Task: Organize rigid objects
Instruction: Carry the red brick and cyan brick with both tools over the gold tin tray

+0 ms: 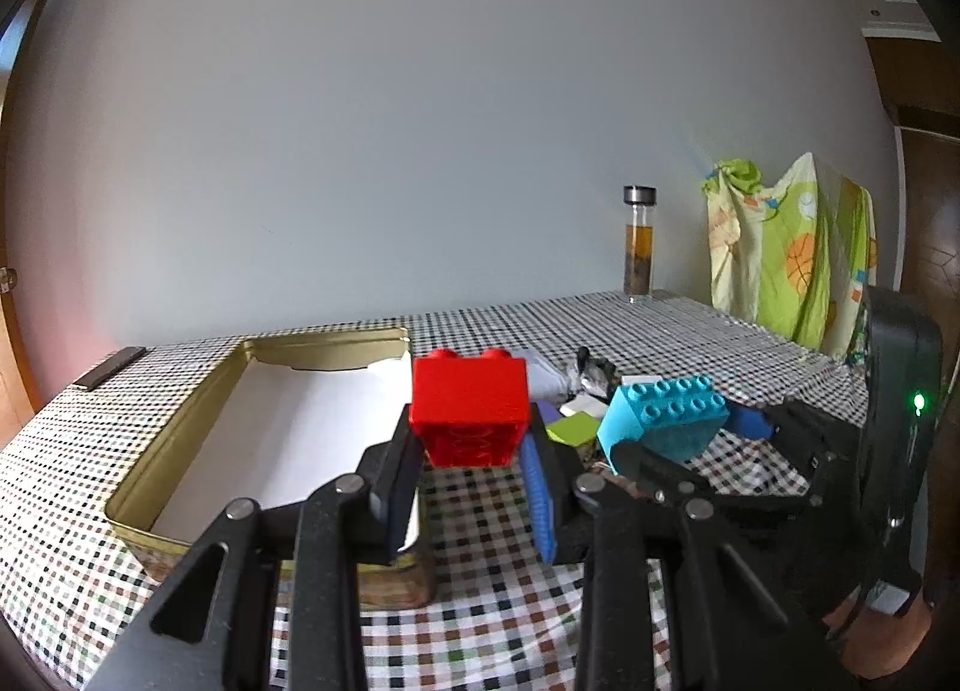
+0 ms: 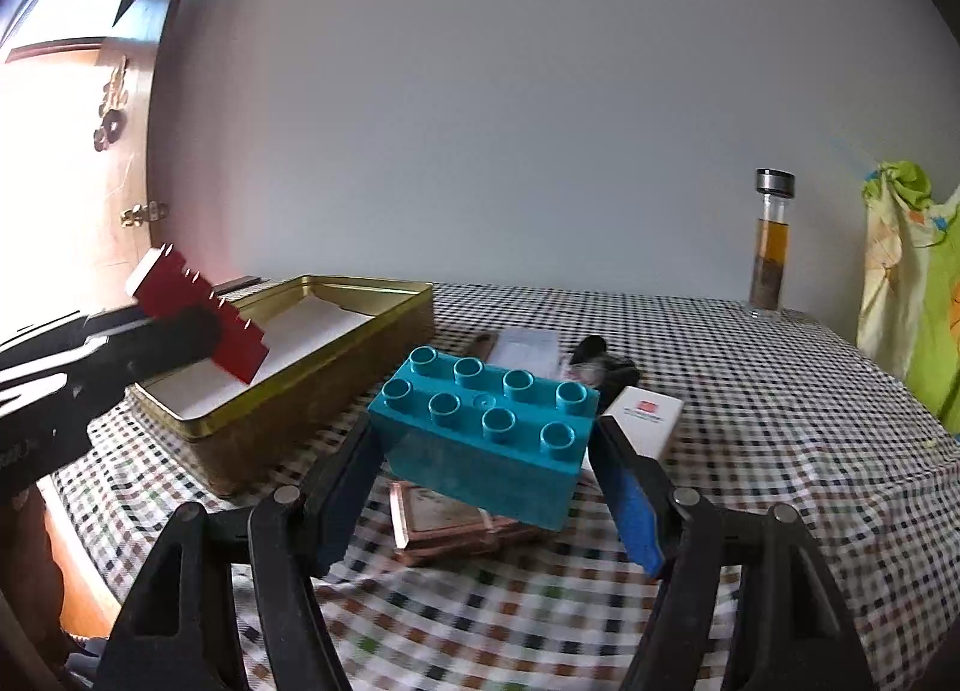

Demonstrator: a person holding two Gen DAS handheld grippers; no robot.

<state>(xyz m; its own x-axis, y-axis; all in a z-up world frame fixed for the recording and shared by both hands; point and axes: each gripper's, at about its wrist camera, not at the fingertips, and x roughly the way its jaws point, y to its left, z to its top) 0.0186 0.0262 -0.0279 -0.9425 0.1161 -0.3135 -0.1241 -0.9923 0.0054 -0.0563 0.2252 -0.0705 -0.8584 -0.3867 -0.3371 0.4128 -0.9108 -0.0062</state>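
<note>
above the cloth (image 2: 750,391), one red brick (image 1: 469,412), one teal brick (image 2: 486,439).

Soft daylight, blown-out glare at the doorway (image 2: 54,163) — fisheye-bent, dark edges, slight blur.

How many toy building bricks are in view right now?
2: a red brick in the left gripper by the gold tin, a teal brick in the right gripper. Clutter may hide more.
</note>
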